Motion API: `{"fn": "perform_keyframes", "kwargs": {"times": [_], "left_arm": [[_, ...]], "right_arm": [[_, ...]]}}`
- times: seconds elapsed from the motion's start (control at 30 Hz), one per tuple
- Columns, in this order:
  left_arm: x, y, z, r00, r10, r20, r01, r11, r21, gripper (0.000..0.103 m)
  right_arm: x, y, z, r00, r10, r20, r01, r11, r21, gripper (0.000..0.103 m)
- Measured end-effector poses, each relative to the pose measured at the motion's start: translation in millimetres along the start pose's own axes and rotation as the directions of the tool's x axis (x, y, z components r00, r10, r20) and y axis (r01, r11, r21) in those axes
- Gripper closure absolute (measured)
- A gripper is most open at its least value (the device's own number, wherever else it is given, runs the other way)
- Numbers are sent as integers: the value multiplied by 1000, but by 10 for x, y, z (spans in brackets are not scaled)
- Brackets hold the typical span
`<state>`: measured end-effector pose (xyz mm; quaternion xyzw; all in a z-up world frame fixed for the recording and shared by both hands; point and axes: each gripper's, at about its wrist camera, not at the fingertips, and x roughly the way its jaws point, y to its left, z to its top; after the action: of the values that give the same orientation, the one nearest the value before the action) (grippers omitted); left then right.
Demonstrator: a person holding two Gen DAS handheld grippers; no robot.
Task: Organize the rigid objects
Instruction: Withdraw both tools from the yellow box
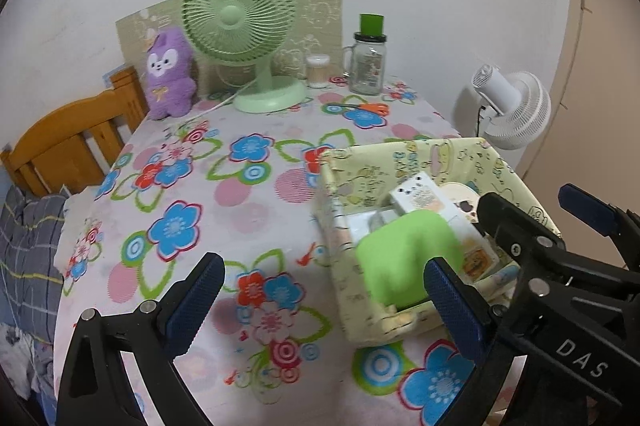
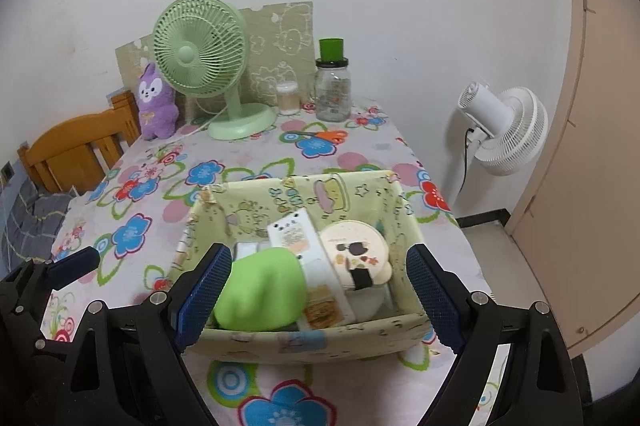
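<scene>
A pale yellow fabric basket (image 2: pixel 300 336) with cartoon prints stands on the flowered tablecloth (image 2: pixel 132 186). Inside lie a bright green block (image 2: pixel 260 290), a white box (image 2: pixel 292 234) and a round cream tin (image 2: pixel 352 250). My right gripper (image 2: pixel 320 294) hangs open in front of and a little above the basket, its blue pads wide apart near the two front corners without pressing on it. My left gripper (image 1: pixel 326 302) is open over the cloth, left of the basket (image 1: pixel 400 150), with its right pad in front of the green block (image 1: pixel 400 254). Orange scissors (image 1: pixel 368 107) lie near the back.
Along the back wall stand a green desk fan (image 1: pixel 240 14), a purple plush (image 1: pixel 168 74), a swab tub (image 1: pixel 318 70) and a glass jar with a green lid (image 1: pixel 366 66). A wooden chair (image 1: pixel 72 146) stands at the left, a white floor fan (image 2: pixel 508 130) at the right.
</scene>
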<state>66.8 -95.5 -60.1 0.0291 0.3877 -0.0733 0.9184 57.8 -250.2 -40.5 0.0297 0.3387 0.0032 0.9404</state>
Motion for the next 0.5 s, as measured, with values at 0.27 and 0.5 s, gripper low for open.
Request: {"fn": "perform_keyframes", "kwargs": {"times": [0.27, 0.5], "left_arm": [[-164, 297, -49, 1000, 23, 20, -22, 999, -43, 2], [-306, 491, -61, 998, 47, 41, -45, 997, -65, 1]], "right_arm": [[-125, 214, 12, 1000, 13, 22, -13, 1000, -13, 12], [-235, 355, 39, 999, 23, 44, -22, 999, -25, 12]]}}
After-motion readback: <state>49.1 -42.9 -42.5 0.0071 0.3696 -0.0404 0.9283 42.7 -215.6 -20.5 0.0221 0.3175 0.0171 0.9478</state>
